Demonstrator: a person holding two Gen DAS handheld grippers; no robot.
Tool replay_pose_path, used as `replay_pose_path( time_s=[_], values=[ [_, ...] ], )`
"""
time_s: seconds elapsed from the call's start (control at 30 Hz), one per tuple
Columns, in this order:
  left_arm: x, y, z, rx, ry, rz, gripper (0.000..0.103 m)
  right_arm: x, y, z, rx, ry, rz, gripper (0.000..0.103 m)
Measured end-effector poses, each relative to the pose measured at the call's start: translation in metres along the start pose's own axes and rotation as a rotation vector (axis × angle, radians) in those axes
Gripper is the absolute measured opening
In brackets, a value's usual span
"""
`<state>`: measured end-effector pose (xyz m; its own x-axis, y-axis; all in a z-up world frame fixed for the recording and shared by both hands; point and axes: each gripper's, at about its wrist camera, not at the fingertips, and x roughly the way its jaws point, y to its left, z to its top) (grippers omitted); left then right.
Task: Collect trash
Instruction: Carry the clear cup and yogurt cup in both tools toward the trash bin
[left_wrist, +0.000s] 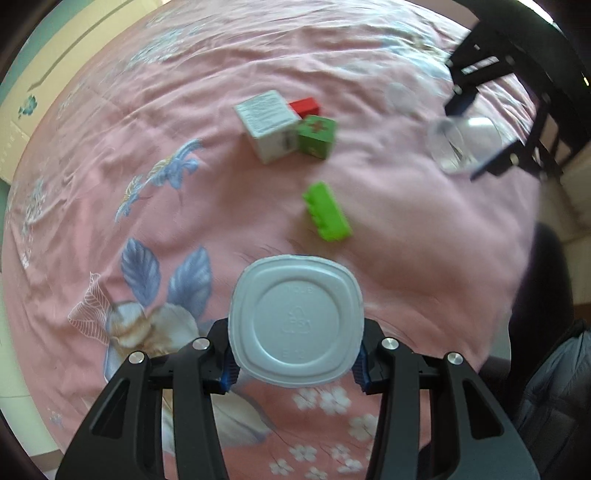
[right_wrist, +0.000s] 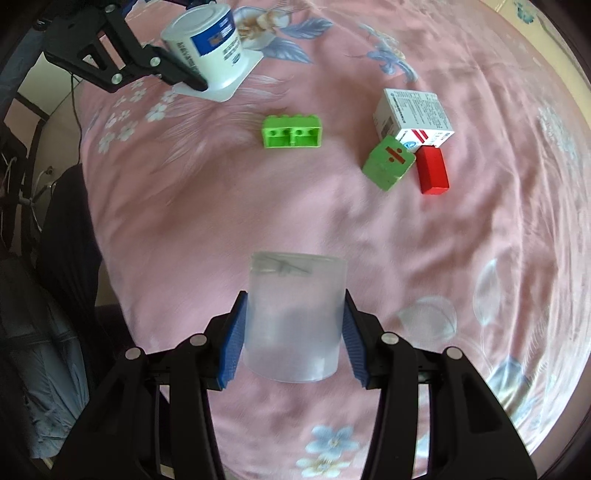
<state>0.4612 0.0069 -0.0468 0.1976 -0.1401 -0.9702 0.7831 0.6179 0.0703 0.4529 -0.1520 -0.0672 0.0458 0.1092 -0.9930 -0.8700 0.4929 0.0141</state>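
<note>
The left gripper (left_wrist: 295, 363) clamps a light, stiff yogurt tub (left_wrist: 295, 321) by its walls, while the right gripper (right_wrist: 293, 341) squeezes a thin, crushable clear cup (right_wrist: 293, 321) mid-body.

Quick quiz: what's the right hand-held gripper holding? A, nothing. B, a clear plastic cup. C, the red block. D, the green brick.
B: the right hand-held gripper has its blue pads pressed on both sides of the clear plastic cup, while the green brick and red block lie on the pink sheet.
</note>
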Motion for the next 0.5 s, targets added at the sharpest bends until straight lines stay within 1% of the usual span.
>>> replay_pose_path(
  time_s=[0.3,0.5],
  values=[
    [-0.028,-0.054,-0.03,0.07,-0.027,0.007,0.049,-0.032,0.057,-0.023,-0.058,-0.021,-0.059,0.049],
    [-0.037,-0.088,-0.042,0.114,-0.035,0.009,0.049,-0.042,0.092,-0.036,-0.111,-0.031,-0.104,0.049]
  ],
)
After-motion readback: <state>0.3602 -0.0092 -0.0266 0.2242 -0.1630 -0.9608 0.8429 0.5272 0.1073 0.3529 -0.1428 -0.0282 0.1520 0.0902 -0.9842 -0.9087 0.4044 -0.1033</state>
